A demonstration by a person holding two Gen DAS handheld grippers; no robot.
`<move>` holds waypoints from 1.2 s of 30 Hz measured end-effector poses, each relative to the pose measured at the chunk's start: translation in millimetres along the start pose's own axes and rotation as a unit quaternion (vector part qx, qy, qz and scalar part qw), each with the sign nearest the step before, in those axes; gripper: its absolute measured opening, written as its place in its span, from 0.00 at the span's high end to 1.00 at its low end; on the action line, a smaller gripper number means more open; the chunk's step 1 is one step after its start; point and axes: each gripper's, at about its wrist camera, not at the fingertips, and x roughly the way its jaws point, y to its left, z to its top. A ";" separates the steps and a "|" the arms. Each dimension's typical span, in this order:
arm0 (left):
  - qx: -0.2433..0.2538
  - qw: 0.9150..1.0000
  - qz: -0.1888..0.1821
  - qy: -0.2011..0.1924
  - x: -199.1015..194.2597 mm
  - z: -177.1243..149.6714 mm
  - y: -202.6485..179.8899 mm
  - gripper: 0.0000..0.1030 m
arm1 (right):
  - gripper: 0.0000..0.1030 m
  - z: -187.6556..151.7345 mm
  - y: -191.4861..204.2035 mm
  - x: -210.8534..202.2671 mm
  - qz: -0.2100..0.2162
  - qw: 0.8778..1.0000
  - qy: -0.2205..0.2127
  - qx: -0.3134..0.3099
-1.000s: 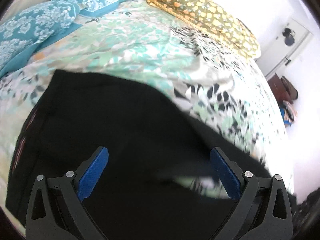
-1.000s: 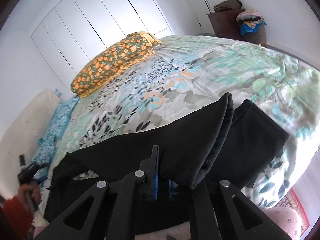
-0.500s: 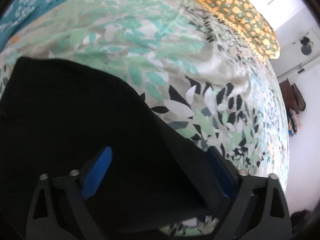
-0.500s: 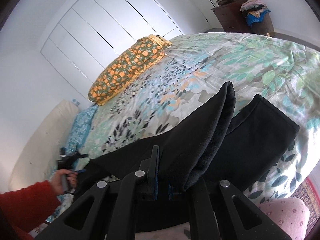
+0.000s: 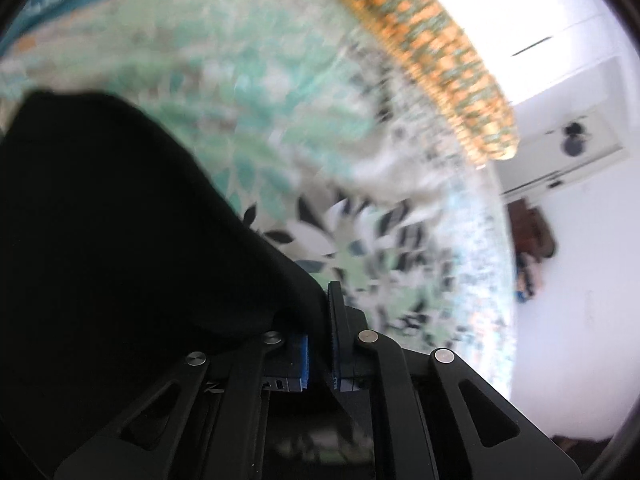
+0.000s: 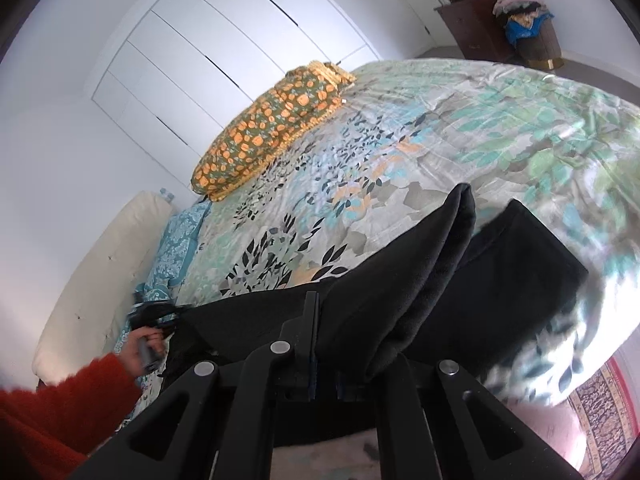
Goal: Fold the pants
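lying across the near edge of the floral bed [image 6: 460,120], the black pants [image 6: 400,280] are pinched at two spots, seemingly so a layer can be lifted and doubled over. the right gripper [image 6: 314,320] has its jaws closed on a raised fold; the left gripper [image 5: 320,320], jaws just closed, clamps the fabric's edge.

The pants [image 6: 400,304] lie on the near part of the bedspread [image 6: 460,128], a pillow [image 6: 272,128] at its far edge.
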 end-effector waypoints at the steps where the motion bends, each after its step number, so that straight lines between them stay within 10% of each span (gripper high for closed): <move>1: 0.015 1.000 -0.012 -0.019 -27.4 -0.8 -4.3 0.94 | 0.94 6.6 1.3 3.8 0.004 1.000 0.004 -0.006; 8: 0.066 0.991 -0.035 -0.112 -184.8 -89.0 11.2 0.94 | 0.94 43.9 -2.0 44.5 -0.018 0.993 0.095 -0.068; 15: 0.032 0.999 0.026 0.023 -120.9 -212.0 81.5 0.94 | 0.93 -5.7 -77.4 86.0 -0.146 0.958 0.245 -0.025; 19: 0.041 0.998 0.013 0.037 -114.2 -214.2 77.5 0.94 | 0.89 -13.3 -91.2 72.2 -0.133 0.965 0.226 0.015; 24: 0.035 0.999 0.000 0.030 -112.0 -202.2 79.6 0.94 | 0.49 -6.1 -99.4 49.7 -0.101 0.978 0.175 0.059; 26: 0.036 0.999 0.000 0.030 -110.8 -200.3 81.8 0.94 | 0.49 -4.2 -102.8 42.7 -0.089 0.980 0.162 0.072; 28: 0.035 0.999 -0.004 0.030 -112.6 -204.5 84.0 0.94 | 0.49 -2.3 -106.9 40.2 -0.075 0.980 0.160 0.087; 31: 0.034 0.999 -0.008 0.027 -117.3 -207.0 84.8 0.94 | 0.92 3.5 -107.2 42.7 -0.092 0.980 0.159 0.077; 36: 0.062 0.997 -0.026 0.030 -128.5 -214.8 66.5 0.94 | 0.93 22.1 -94.4 19.3 -0.128 0.985 0.109 0.032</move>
